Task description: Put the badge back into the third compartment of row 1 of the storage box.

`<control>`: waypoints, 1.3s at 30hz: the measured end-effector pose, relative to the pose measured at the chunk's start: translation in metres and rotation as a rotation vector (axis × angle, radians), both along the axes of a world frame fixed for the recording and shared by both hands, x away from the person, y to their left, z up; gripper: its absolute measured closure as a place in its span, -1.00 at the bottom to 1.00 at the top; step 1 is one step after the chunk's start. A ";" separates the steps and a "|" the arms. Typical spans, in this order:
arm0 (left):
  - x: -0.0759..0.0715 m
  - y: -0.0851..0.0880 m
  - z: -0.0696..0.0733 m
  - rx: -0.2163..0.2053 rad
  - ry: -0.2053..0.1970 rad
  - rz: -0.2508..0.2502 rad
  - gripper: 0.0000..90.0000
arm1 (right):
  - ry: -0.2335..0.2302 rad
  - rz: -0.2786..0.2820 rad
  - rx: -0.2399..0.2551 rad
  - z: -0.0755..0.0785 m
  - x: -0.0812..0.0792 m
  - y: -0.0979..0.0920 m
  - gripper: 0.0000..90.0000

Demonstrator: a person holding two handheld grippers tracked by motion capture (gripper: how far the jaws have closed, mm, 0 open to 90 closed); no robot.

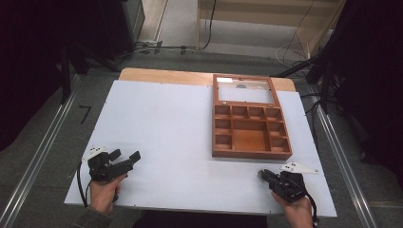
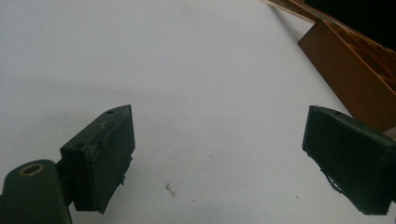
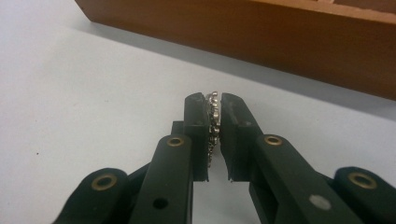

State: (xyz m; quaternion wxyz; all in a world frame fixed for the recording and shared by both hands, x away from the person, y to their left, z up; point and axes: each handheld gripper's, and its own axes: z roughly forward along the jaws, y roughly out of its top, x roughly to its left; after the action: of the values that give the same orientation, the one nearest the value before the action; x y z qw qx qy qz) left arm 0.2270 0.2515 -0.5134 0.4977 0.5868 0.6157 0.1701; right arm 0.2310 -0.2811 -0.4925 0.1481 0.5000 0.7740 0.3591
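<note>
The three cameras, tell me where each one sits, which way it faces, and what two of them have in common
High view: above the person's side, facing forward and down on the table; both hands, left gripper, right gripper.
Left gripper view: rides the left gripper, faces across the table; open jaws.
Right gripper view: rides the right gripper, low, facing the box wall; jaws shut on a silvery beaded piece.
Shared: all three show the wooden box.

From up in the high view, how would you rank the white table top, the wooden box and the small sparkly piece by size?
1. White table top, by far the largest.
2. Wooden box, open, with compartments.
3. Sparkly piece, tiny, pinched in the right gripper.
</note>
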 end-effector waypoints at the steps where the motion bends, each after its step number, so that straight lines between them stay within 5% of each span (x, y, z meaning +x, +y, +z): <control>1: 0.000 0.000 0.000 0.000 0.000 -0.001 -0.79 | -0.004 -0.002 0.002 0.001 0.000 0.000 0.76; 39: 0.000 -0.001 0.000 -0.006 0.002 -0.004 -0.79 | -0.103 -0.028 0.098 0.039 0.011 -0.009 0.76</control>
State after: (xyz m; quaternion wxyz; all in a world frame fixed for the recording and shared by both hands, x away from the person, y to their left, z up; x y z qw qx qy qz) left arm 0.2269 0.2505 -0.5130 0.4991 0.5867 0.6156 0.1666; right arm 0.2417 -0.2902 -0.4531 0.1681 0.4984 0.7396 0.4199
